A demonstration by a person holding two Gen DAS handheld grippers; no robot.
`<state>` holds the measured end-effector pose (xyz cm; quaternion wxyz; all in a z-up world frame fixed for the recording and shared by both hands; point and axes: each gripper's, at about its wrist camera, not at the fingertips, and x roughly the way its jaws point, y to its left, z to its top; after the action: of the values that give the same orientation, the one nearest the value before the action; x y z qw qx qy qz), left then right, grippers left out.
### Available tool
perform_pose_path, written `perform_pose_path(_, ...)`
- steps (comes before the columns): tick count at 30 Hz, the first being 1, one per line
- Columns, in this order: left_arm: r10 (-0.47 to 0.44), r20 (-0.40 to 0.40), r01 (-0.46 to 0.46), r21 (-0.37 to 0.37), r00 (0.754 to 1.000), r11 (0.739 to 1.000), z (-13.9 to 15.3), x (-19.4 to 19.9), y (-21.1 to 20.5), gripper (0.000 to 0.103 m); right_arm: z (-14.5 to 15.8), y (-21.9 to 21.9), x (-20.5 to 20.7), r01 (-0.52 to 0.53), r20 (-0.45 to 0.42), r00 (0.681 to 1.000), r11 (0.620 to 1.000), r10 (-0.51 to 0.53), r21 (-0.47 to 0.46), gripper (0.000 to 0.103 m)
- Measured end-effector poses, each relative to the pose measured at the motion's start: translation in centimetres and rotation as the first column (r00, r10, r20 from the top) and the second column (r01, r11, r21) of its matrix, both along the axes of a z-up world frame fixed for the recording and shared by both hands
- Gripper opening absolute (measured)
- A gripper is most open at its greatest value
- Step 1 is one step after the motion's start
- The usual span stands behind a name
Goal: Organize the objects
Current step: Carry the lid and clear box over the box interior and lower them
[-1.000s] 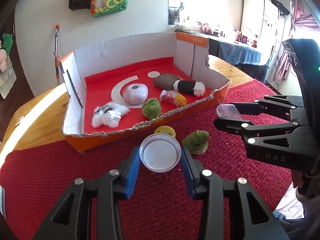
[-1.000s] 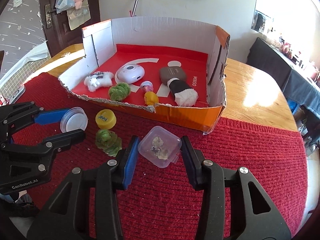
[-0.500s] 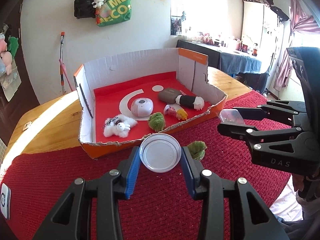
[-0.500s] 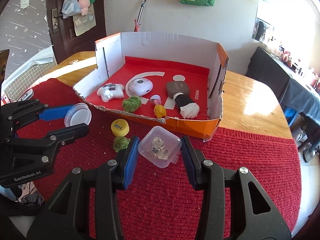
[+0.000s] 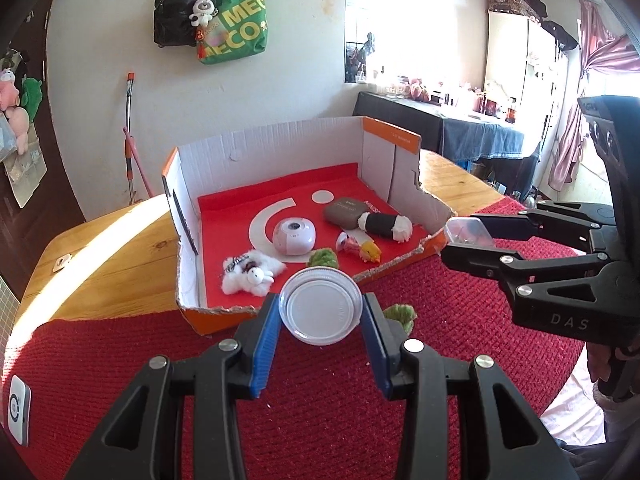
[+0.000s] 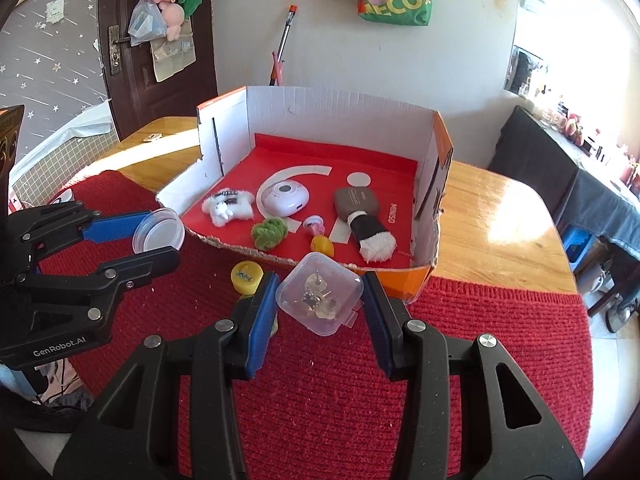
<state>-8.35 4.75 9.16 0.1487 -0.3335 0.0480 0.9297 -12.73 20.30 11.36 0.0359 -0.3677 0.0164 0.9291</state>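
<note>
My left gripper (image 5: 320,305) is shut on a round clear plastic lid (image 5: 320,320), held above the red mat (image 5: 120,352). My right gripper (image 6: 320,286) is shut on a small square clear box (image 6: 320,300) with trinkets inside. Each gripper shows in the other's view, the left gripper (image 6: 160,240) at the left and the right gripper (image 5: 466,240) at the right. Ahead stands an open cardboard box (image 5: 280,156) with a red floor holding a white plush (image 5: 250,276), a round white device (image 5: 294,236), a brown case (image 6: 354,200) and other small toys.
A yellow cap (image 6: 246,276) and a green fuzzy ball (image 5: 400,314) lie on the mat in front of the cardboard box (image 6: 340,120). The mat covers a wooden table (image 6: 492,232). A small white device (image 5: 18,410) lies at the mat's left edge.
Both grippers have risen with the lid and the clear box still held. The cardboard box now sits lower and farther off in both views.
</note>
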Motion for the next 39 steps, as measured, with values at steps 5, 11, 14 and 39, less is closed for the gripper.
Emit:
perform_pose_path(5, -0.003, 0.015, 0.003, 0.019, 1.000, 1.000, 1.0, -2.2, -0.7, 0.042, 1.4, 0.1, -1.9, -0.020, -0.016, 1.000, 1.000, 0.020, 0.013, 0.041)
perform_pose_path(11, 0.016, 0.065, -0.016, 0.000, 0.998, 1.000, 1.0, -6.6, -1.4, 0.042, 2.4, 0.6, -6.3, -0.055, 0.000, 0.998, 0.998, 0.055, -0.023, 0.041)
perform_pose_path(14, 0.041, 0.099, -0.039, -0.014, 0.994, 0.999, 0.8, -9.1, -1.7, 0.042, 2.6, 0.9, -9.1, -0.070, 0.026, 0.997, 0.997, 0.071, -0.035, 0.041)
perform_pose_path(39, 0.125, 0.298, -0.116, -0.047, 0.946, 0.992, -3.5, -18.7, -2.1, 0.042, -3.9, 4.1, -23.3, -0.041, 0.319, 0.945, 0.993, 0.074, -0.108, 0.041)
